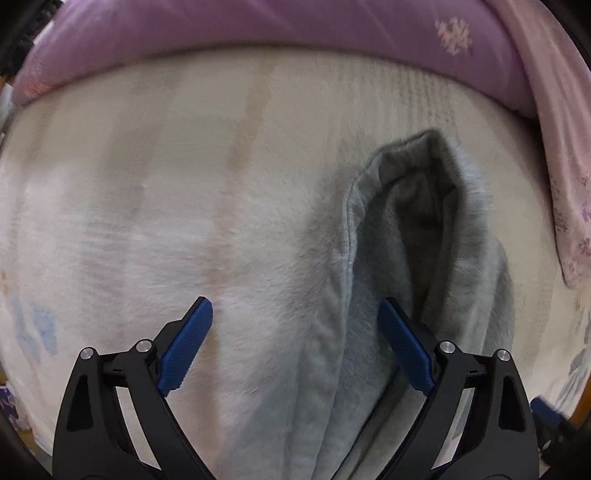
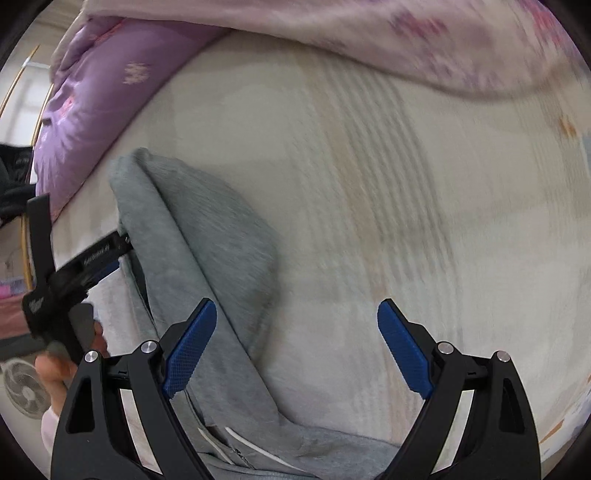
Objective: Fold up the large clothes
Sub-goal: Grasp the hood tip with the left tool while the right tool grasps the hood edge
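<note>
A grey hooded sweatshirt (image 1: 413,266) lies on a cream bed sheet (image 1: 166,184), its hood pointing away from me. In the left wrist view my left gripper (image 1: 295,343) is open; its right pad lies against the hood's fleece lining and its left pad is over the sheet. In the right wrist view the hood (image 2: 207,236) lies at left with white drawstrings near the bottom. My right gripper (image 2: 297,347) is open and empty, its left pad over the hood's edge. The left gripper (image 2: 92,258) shows there at far left, beside the hood.
A purple quilt (image 1: 295,26) is bunched along the far side of the bed, with a pale pink floral quilt (image 1: 565,155) at right. In the right wrist view a small white fan (image 2: 22,387) stands at lower left beyond the bed edge.
</note>
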`<state>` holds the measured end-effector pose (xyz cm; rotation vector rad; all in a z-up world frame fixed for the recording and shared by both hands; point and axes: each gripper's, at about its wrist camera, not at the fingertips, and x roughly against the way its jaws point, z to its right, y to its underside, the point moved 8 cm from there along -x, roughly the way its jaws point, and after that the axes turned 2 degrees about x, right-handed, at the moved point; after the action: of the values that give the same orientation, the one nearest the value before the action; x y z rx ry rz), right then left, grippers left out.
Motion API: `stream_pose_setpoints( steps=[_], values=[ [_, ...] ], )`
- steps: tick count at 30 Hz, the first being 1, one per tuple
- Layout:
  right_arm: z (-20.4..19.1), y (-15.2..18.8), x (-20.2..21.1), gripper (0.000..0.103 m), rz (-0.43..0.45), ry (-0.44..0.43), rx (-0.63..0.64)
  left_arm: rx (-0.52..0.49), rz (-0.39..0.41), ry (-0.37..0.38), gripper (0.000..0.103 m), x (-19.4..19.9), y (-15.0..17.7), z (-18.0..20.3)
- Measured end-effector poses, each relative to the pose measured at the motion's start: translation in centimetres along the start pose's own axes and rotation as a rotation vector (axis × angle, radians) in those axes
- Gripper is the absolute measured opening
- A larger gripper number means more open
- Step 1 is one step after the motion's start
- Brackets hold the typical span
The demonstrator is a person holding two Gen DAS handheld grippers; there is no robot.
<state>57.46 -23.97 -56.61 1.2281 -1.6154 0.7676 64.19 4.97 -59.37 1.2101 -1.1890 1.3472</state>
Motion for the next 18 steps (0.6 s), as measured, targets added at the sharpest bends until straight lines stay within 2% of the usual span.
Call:
stream_pose_setpoints(
  steps=[1,3,4,5,6,7,8,13,18],
  values=[
    [0.6,0.5,-0.4,0.085,-0.019,-0.004,-0.017,0.015,-0.003,-0.001,0.092,-0.5,0.0,-0.1],
    [1.3,1.2,-0.8,0.085,-0.036,0.004,-0.031,0.028,0.042,0.012,0.09,-0.3,-0.2,-0.1],
    [1.6,1.5,-0.9,0.085,-0.041,0.012,-0.032,0.023,0.067,0.025,0.075,-0.1,-0.2,0.0],
    [1.7,1.7,-0.9,0.085,-0.043,0.017,-0.03,0.016,0.083,0.03,0.055,0.3,-0.2,0.0],
    [1.9,1.8,-1.0,0.085,-0.045,0.023,-0.027,0.01,0.09,0.031,0.042,0.6,-0.1,0.0],
    [2.0,2.0,-1.0,0.085,-0.045,0.031,-0.026,0.002,0.089,0.054,0.014,0.9,0.0,0.2],
    [2.1,2.1,-0.9,0.085,-0.045,0.035,-0.028,0.0,0.081,0.082,0.006,1.2,0.1,0.4],
    [1.2,1.7,-0.1,0.085,-0.03,0.025,-0.025,-0.036,0.155,0.118,0.006,5.3,1.0,1.2],
    [-1.8,0.3,1.8,0.086,0.022,-0.015,0.001,-0.094,0.214,0.156,0.006,9.4,2.9,1.7]
  ],
)
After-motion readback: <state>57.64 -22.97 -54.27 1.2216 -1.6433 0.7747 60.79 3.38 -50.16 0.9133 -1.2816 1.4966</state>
